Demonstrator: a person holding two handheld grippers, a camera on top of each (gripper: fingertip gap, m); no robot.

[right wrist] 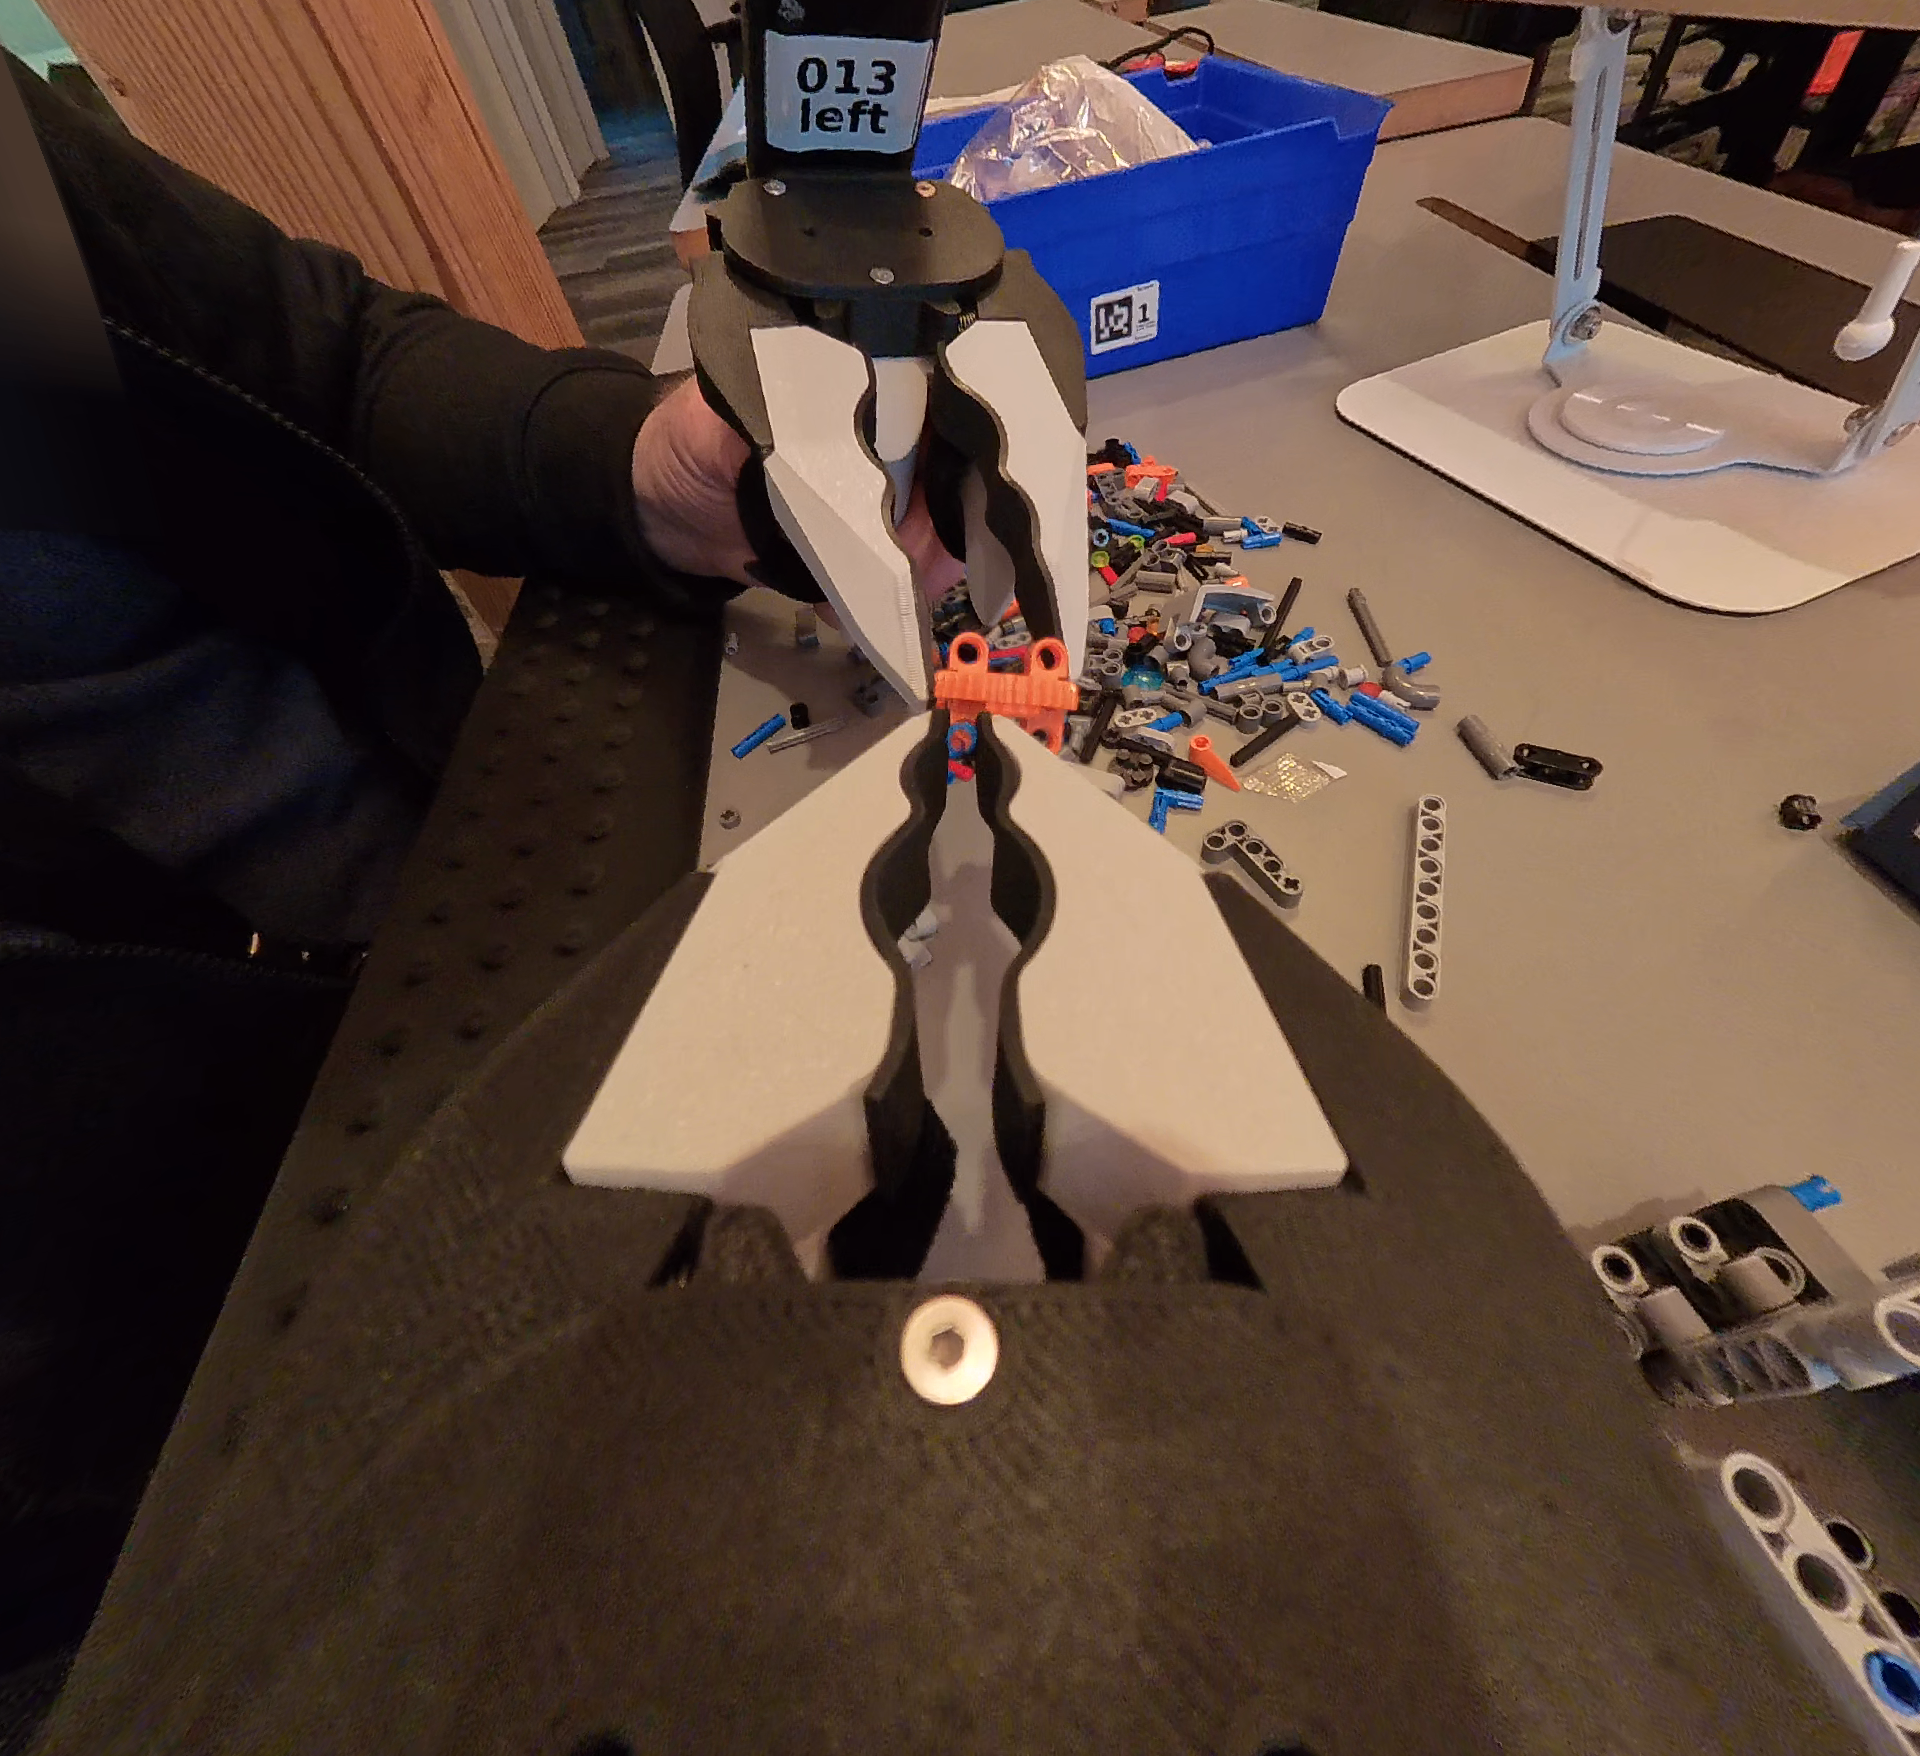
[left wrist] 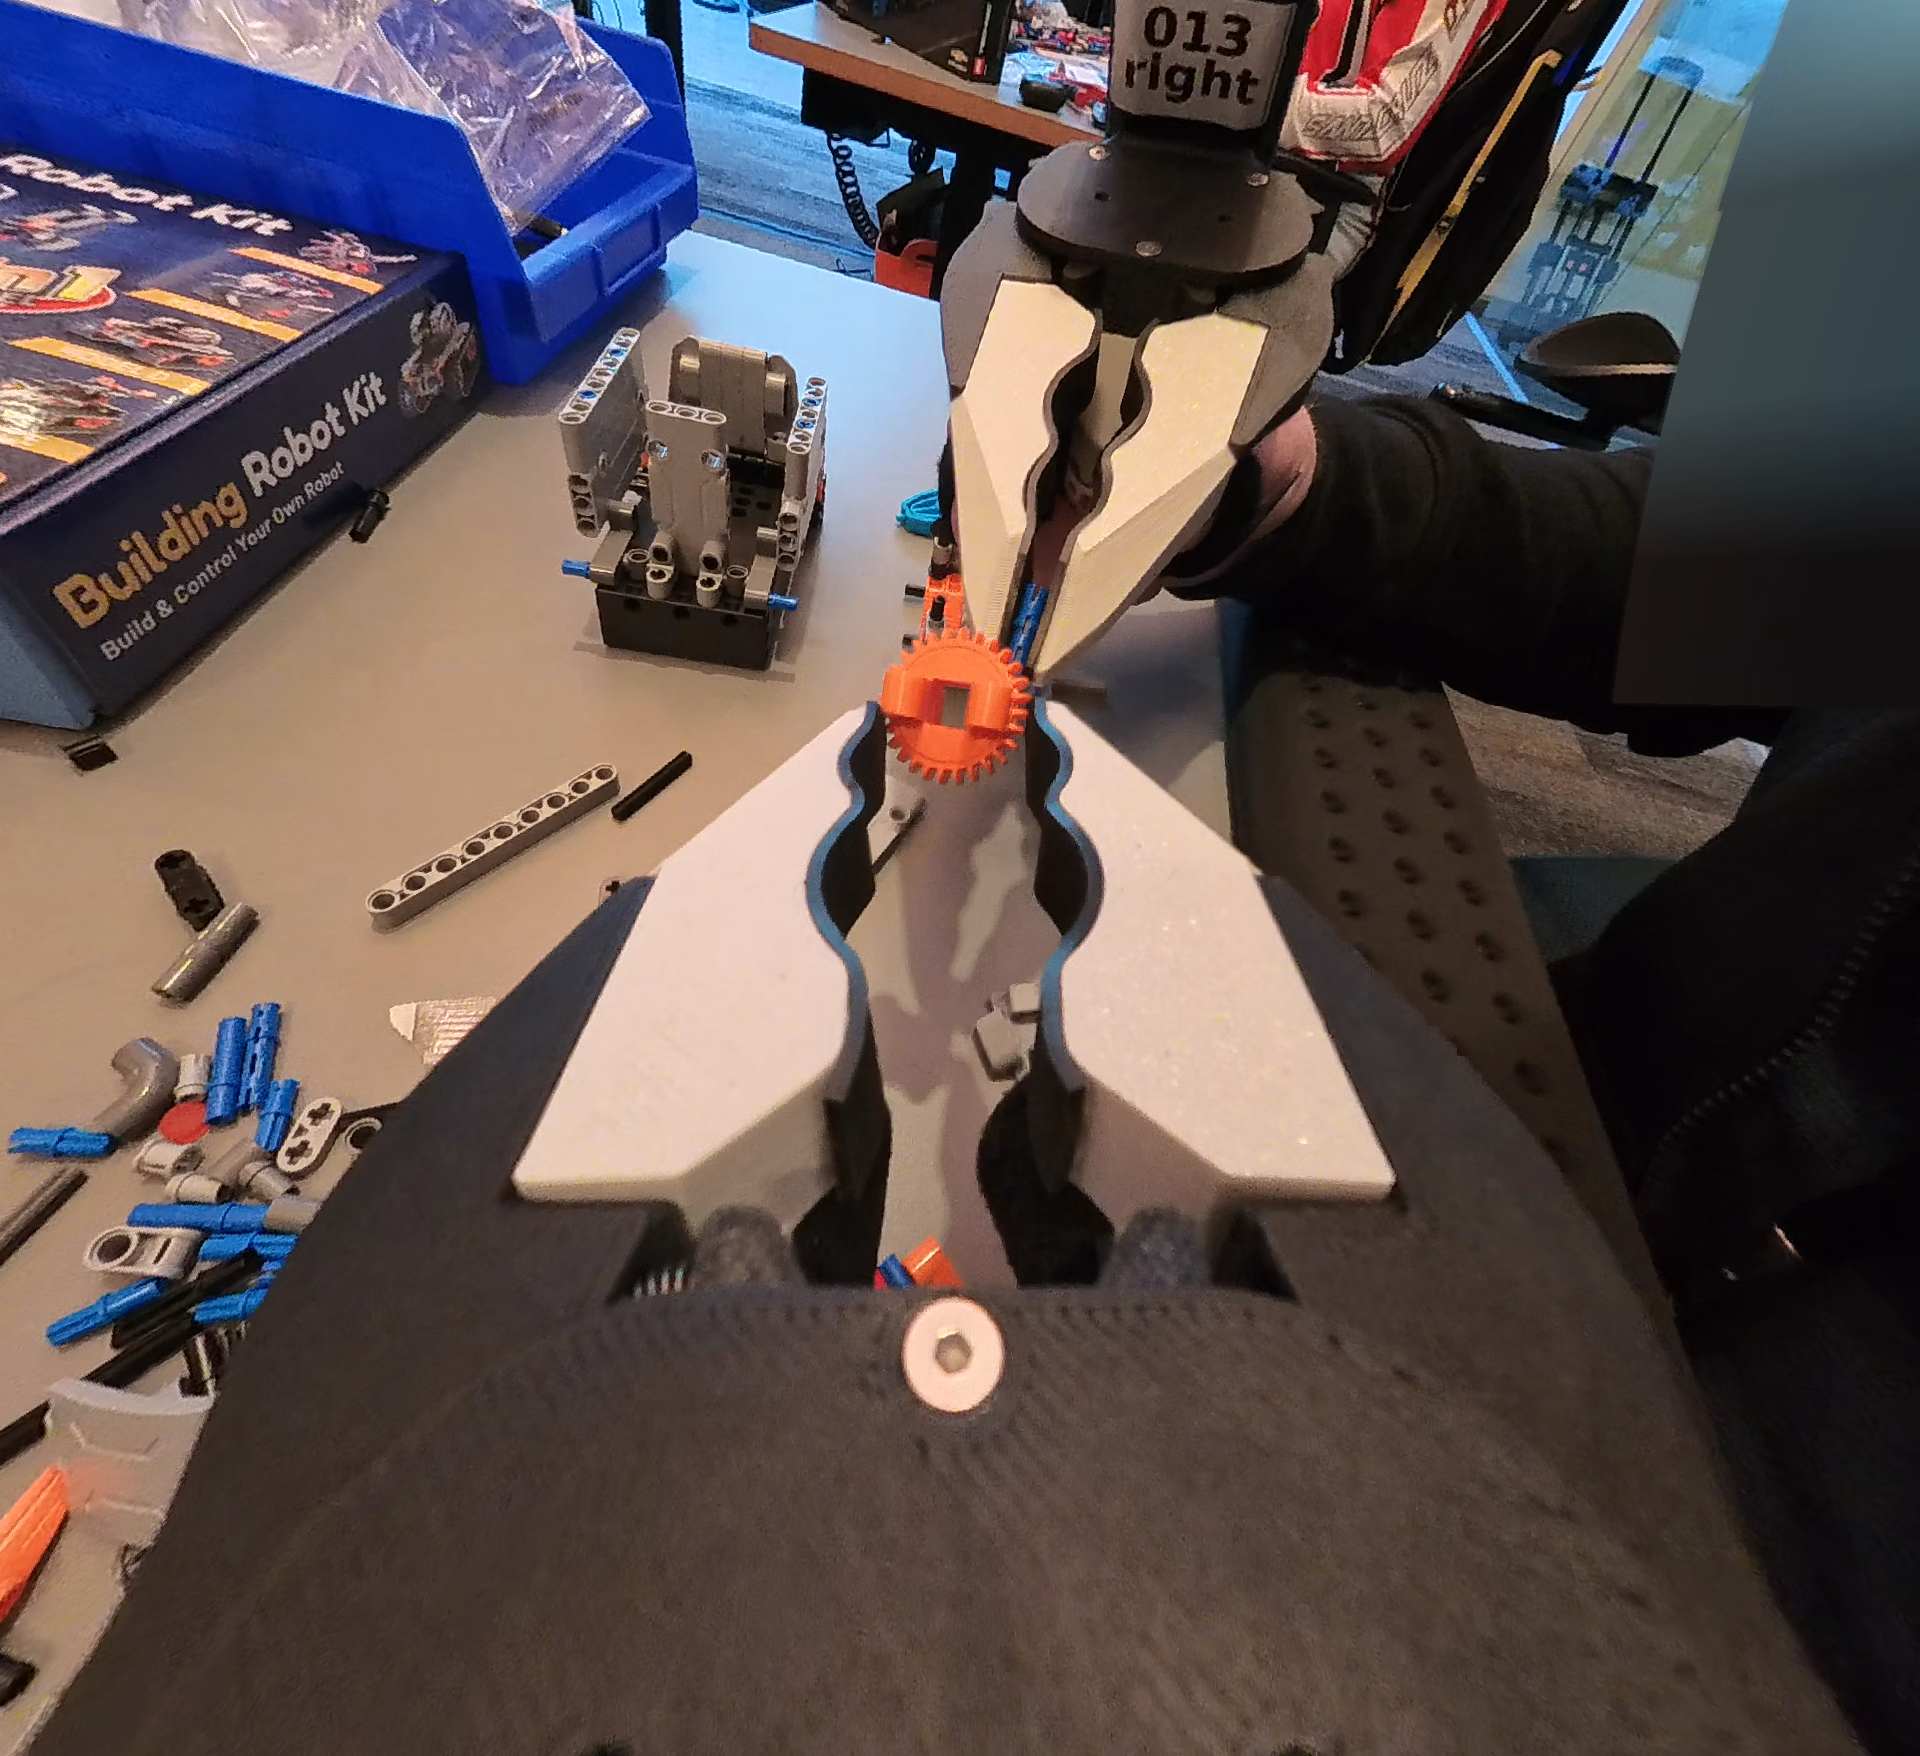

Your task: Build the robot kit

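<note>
Orange gear clamped in left hand-held gripper, right hand-held gripper pinching blue pin, over grey table w/ strewn parts.

An orange gear with a square hole, held above the grey table, its rim touching a blue pin behind it

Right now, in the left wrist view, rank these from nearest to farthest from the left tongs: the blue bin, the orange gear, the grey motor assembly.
1. orange gear, gripped at the tips of the left tongs.
2. grey motor assembly, ahead and left on the table.
3. blue bin, far left, behind the kit box.
</note>
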